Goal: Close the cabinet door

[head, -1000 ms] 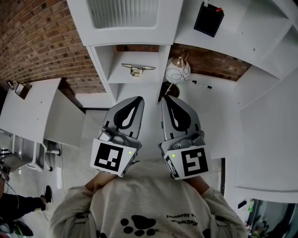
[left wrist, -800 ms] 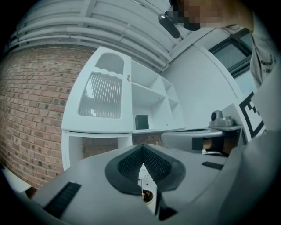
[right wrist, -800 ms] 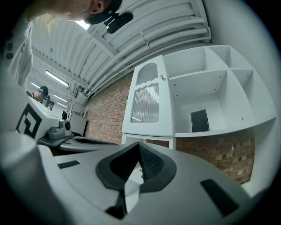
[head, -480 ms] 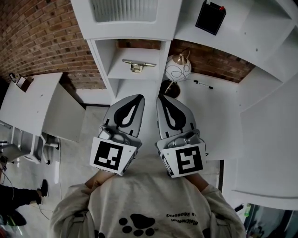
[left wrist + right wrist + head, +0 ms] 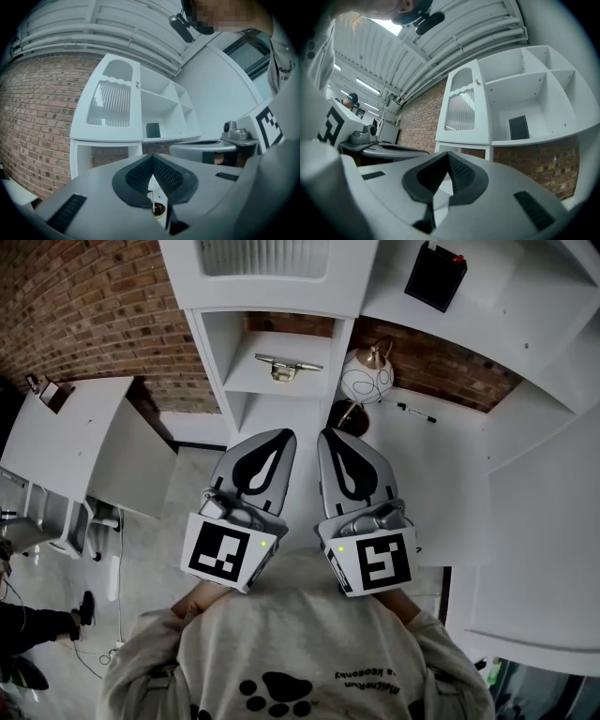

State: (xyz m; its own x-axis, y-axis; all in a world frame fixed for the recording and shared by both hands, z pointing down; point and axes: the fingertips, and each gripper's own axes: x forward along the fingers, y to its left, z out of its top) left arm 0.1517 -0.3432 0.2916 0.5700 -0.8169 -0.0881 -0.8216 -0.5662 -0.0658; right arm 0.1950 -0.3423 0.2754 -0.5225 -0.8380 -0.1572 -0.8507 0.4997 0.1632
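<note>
Head view: I hold my left gripper [image 5: 279, 437] & right gripper [image 5: 331, 435] side by side at chest level, pointing at a white cabinet. Both have jaws pressed together w/ nothing between. Prob. a ready pose, since a door needs a push, not a grip. The ribbed-glass cabinet door [image 5: 263, 257] is far ahead, slightly left of both, well apart. It looks approx. flush w/ its frame; can't tell if fully shut.

You hold your left gripper [image 5: 278, 439] and right gripper [image 5: 330, 437] side by side in front of you, both pointing forward, jaws closed with nothing in them.
</note>
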